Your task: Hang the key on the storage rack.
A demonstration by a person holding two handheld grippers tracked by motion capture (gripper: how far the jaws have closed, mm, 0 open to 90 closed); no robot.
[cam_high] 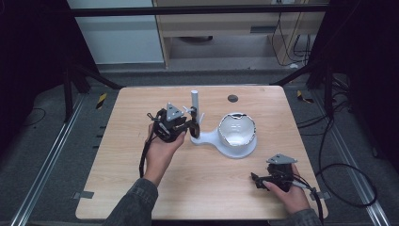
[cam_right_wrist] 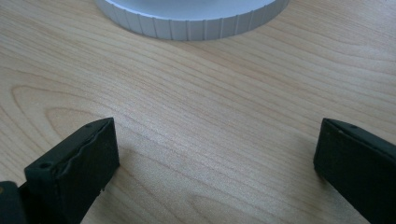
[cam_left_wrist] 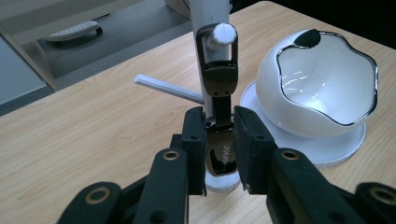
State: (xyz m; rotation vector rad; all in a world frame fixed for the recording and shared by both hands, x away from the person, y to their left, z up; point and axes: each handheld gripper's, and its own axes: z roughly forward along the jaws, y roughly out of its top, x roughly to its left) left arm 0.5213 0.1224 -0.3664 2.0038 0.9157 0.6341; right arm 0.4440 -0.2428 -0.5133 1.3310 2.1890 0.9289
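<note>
A: Status of the left hand-held gripper (cam_left_wrist: 219,140)?

B: Its jaws are clamped on a dark, glossy watch strap (cam_left_wrist: 218,88), mid-frame in the left gripper view. The strap's looped upper end is hooked over a white peg (cam_left_wrist: 224,32) that sticks out of the stand's upright post (cam_high: 195,104). In the high view this sits just left of centre on the counter (cam_high: 141,179), with the person's left hand (cam_high: 162,150) underneath.

A: And the stand itself?

B: White, with a round base carrying a white bowl (cam_high: 237,129) with a wavy chrome rim, right of the post. A second thin arm (cam_left_wrist: 168,87) juts from the post toward the left of the left gripper view.

A: Right hand-held gripper (cam_high: 263,181)?

B: Jaws spread wide, nothing between them, low over bare wood at lower right of the high view (the ribbed base edge (cam_right_wrist: 196,23) shows at the top of its own view).

A: Step in hand?

B: My reading: hanging the strap on the peg, or lifting it off; I cannot tell which. If hanging, the next move calls for checking that the loop sits fully over the peg, then opening the jaws gently so the strap is not dragged off.
</note>
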